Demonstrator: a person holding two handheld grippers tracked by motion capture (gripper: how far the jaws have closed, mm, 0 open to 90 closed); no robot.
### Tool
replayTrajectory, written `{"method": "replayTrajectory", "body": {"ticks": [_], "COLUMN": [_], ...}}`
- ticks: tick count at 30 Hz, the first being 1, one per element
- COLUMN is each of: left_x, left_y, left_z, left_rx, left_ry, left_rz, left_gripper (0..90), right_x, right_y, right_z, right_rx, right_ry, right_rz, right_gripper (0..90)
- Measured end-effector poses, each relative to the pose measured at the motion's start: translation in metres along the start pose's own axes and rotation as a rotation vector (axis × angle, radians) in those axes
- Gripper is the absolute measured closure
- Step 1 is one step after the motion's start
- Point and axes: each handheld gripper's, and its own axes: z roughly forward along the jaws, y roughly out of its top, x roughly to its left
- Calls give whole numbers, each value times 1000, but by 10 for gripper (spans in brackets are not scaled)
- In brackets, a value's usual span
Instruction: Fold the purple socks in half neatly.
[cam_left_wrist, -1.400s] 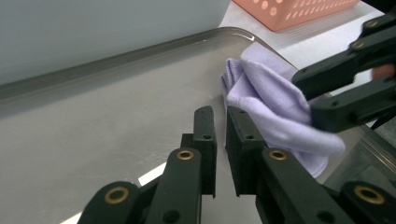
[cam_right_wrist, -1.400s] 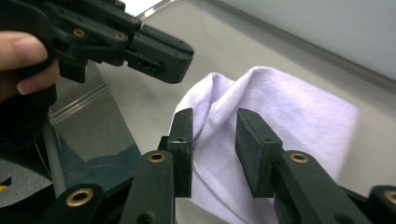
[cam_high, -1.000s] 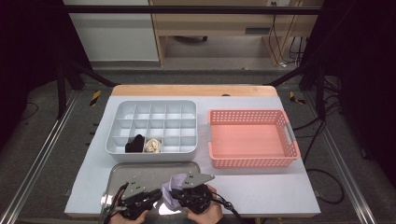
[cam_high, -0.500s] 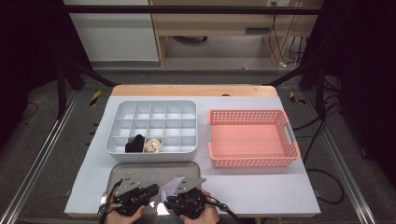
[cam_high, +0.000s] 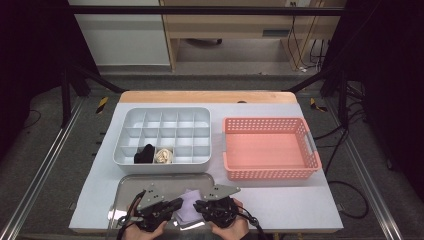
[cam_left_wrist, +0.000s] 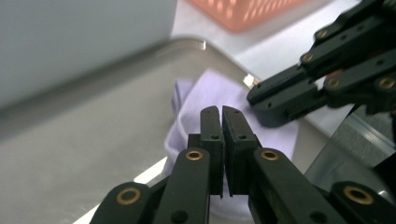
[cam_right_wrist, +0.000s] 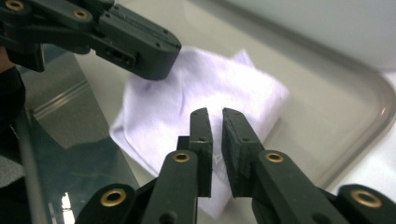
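Observation:
A lilac folded cloth (cam_high: 188, 206) lies on the metal tray (cam_high: 150, 181) at the table's near edge, between my two grippers. My left gripper (cam_high: 172, 206) points at the cloth's left side. Its jaws have just been closing and stand together with nothing between them (cam_left_wrist: 220, 109), the cloth (cam_left_wrist: 210, 91) just beyond their tips. My right gripper (cam_high: 201, 205) faces it from the right. Its jaws have also been closing, down to a narrow slit with nothing in it (cam_right_wrist: 215, 112), above the cloth (cam_right_wrist: 210, 79). The other gripper's tip (cam_right_wrist: 154, 60) hovers over the cloth's far corner.
A grey compartment organiser (cam_high: 165, 116) stands behind the tray, with a black item (cam_high: 145, 154) and a cream item (cam_high: 163, 156) in its front row. A pink basket (cam_high: 270, 172) sits to its right. The tray's raised rim (cam_right_wrist: 373, 121) runs close by.
The cloth, bunched up between the grippers a second ago, now lies flatter on the tray. Both hands dipped toward the near edge and came back.

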Motion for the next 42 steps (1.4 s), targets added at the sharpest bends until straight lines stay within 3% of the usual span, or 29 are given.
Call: {"method": "replayTrajectory", "body": {"ticks": [3,7,10,13,16,18,20,25,28,37,42], "left_x": [3,4,3,3,4,6,7,3,0,-8,-6], "left_y": [-10,-13,-13,-12,-9,-6,-5,7,14,9,7], "left_z": [6,7,10,12,16,19,20,11,12,43,44], "left_rx": [39,37,36,31,27,22,21,-56,-69,24,26], "left_ry": [9,7,13,17,23,28,28,39,41,45,39], "left_rz": [-15,-17,-9,-5,2,7,3,8,11,17,1], "left_gripper": [881,889,888,888,890,889,881,851,852,879,887], "right_x": [-2,-2,-2,-5,-11,-14,-15,-19,-20,-19,-19], "right_y": [-6,-7,-2,3,5,4,6,8,4,-9,-11], "right_z": [2,4,2,6,16,17,13,-8,-18,-5,1], "right_rx": [15,16,-23,-52,-11,-13,-28,-74,-85,-35,-17], "right_ry": [-8,-7,-7,-41,-75,-84,-88,-105,-93,-96,-99], "right_rz": [2,6,9,6,27,31,42,61,89,104,113], "right_gripper": [857,858,867,879,889,884,871,829,793,680,697]}}
